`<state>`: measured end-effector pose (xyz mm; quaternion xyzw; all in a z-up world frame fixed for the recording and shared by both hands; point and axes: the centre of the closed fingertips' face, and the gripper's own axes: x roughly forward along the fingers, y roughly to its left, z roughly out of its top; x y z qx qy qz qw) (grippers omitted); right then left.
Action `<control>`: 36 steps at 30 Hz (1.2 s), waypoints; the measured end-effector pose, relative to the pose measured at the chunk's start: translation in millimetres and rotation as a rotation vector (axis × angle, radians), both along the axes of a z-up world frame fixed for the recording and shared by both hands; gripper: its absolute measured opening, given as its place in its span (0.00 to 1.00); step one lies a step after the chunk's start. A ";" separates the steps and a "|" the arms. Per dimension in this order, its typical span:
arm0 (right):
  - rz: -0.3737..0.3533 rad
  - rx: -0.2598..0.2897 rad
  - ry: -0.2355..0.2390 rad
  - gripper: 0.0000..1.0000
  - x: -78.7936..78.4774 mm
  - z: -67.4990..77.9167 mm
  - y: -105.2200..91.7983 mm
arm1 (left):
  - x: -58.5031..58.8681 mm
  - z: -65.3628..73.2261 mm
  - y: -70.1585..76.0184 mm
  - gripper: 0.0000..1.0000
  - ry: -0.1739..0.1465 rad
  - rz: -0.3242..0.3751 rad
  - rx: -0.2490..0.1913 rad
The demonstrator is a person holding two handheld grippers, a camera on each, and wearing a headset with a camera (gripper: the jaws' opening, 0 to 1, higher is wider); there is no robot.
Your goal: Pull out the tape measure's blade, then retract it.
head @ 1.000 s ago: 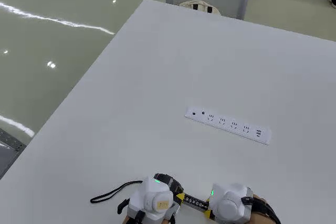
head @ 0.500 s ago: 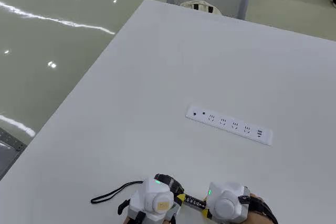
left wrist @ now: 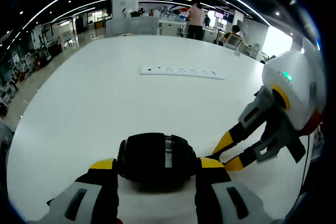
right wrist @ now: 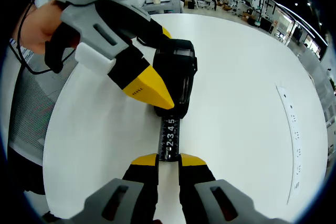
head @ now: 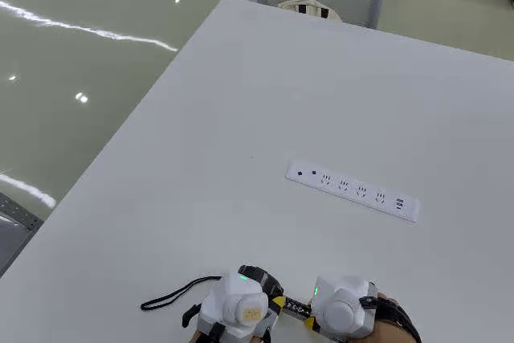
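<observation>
Black tape measure (right wrist: 176, 74); blade (right wrist: 169, 142) reads 2-3-4-5.

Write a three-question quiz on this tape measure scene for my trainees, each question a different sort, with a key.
1. True or false: the left gripper is shut on the tape measure's case.
2. The right gripper grips: A the blade; B the case; C nothing.
3. Which white item lies on the table beyond the grippers?
Key: 1 true; 2 A; 3 the power strip.
</observation>
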<state>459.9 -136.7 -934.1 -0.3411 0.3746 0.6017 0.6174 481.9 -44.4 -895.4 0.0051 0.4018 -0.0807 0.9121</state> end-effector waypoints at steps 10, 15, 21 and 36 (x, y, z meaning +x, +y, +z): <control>0.001 -0.002 0.009 0.13 0.0 2.4 7.2 | -0.1 -0.2 -0.1 0.55 0.000 0.000 0.000; 0.005 -0.003 0.010 0.13 1.0 -0.5 9.7 | -0.1 -0.6 -0.1 0.55 -0.001 0.000 -0.001; 0.009 -0.005 0.012 0.13 1.0 -0.8 12.0 | -0.2 -0.8 -0.2 0.55 0.000 -0.001 -0.001; 0.021 -0.001 0.017 0.13 1.6 0.8 17.5 | -0.5 -1.1 -0.4 0.55 0.001 -0.014 0.003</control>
